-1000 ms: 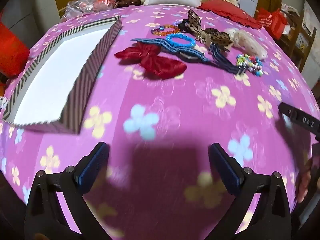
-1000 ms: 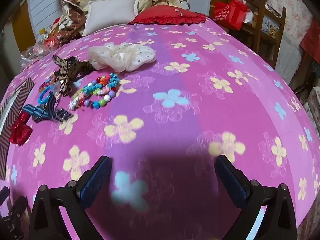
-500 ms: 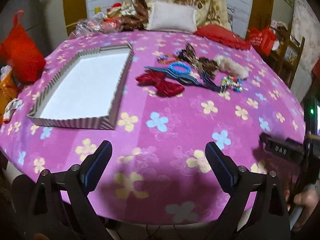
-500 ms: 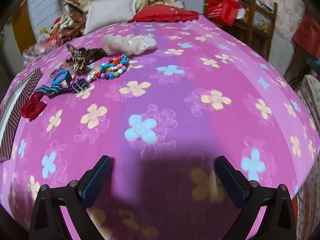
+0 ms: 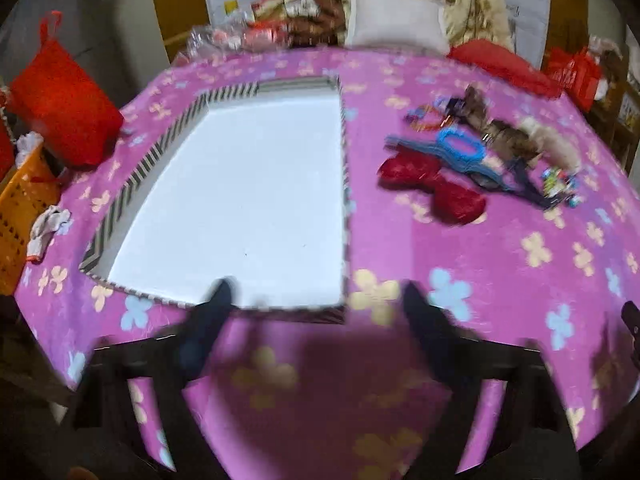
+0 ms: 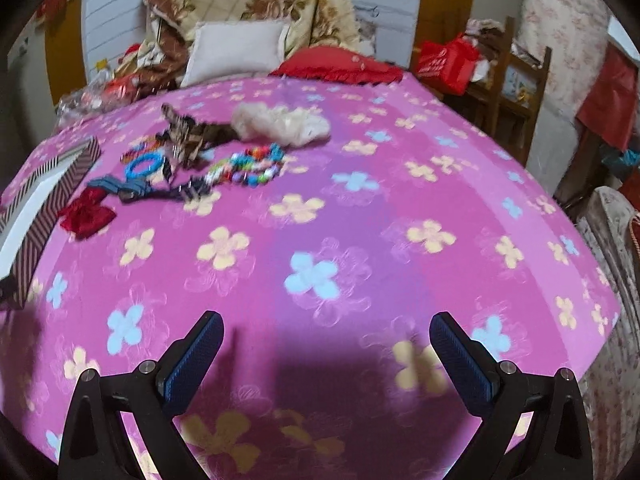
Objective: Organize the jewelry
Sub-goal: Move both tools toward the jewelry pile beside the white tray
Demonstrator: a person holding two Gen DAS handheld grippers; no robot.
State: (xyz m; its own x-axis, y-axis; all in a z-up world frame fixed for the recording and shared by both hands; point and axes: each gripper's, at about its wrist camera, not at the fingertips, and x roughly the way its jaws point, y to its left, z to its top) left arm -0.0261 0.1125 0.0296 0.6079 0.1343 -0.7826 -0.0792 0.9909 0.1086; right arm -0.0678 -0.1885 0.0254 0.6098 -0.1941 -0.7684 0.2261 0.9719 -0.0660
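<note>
A striped box (image 5: 342,184) with a white floor lies on the pink flowered tablecloth; it shows at the left edge of the right wrist view (image 6: 52,196). To its right lie a red bow (image 5: 436,184) (image 6: 86,214), a blue bracelet (image 5: 460,146) (image 6: 144,164), a dark blue ribbon (image 5: 516,180), a brown bow (image 6: 188,136), a cream scrunchie (image 6: 280,124) and a coloured bead bracelet (image 6: 248,168). My left gripper (image 5: 316,312) is open and empty at the box's near wall. My right gripper (image 6: 326,344) is open and empty over bare cloth near the front edge.
Pillows and blankets (image 6: 236,52) are piled at the table's far side. A red bag (image 5: 60,108) and an orange basket (image 5: 20,216) stand off the left edge. A wooden chair (image 6: 516,92) stands at the right.
Both grippers have pulled back and risen. The left view has swung left, so the box is now in front of it. Both stay open.
</note>
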